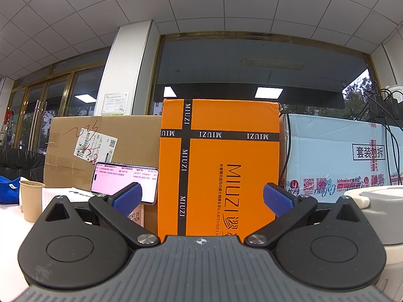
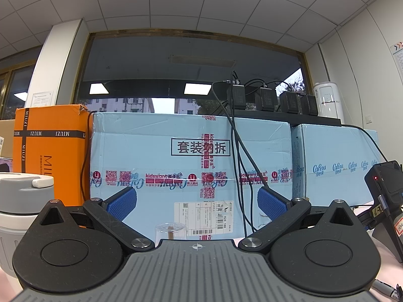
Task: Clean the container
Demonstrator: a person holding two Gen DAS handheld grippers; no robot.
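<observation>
Resting low over the tabletop (image 1: 10,216), the left gripper (image 1: 201,197) has its blue-padded fingers spread wide with nothing between them. The right gripper (image 2: 196,202) is likewise wide apart and holds nothing.

Just beside the left gripper, at the right edge of its view, stands the grey and white container (image 1: 377,209). It appears again at the left edge of the right wrist view, where a white tab sticks out from its lid. It touches neither gripper and stands between the two.

Directly ahead of the right gripper, low in its view, is a small clear glass (image 2: 171,230) with something brown inside; what it is cannot be told. To the far right of that view a black device (image 2: 386,183) shows a small red light.

On the left side of the left wrist view a tan paper cup (image 1: 30,200) stands upright, with a blue cloth (image 1: 8,188) beyond it. A phone (image 1: 124,182) with a lit pink screen leans against a brown cardboard box (image 1: 105,146).

Behind these, an orange box (image 1: 221,166) marked MIUZI stands upright straight ahead of the left gripper. To its right runs a pale blue carton (image 2: 191,156), with a second one (image 2: 335,161) beside it. Black chargers (image 2: 274,100) with hanging cables (image 2: 239,151) sit on top. A large dark window (image 2: 191,70) fills the wall behind.
</observation>
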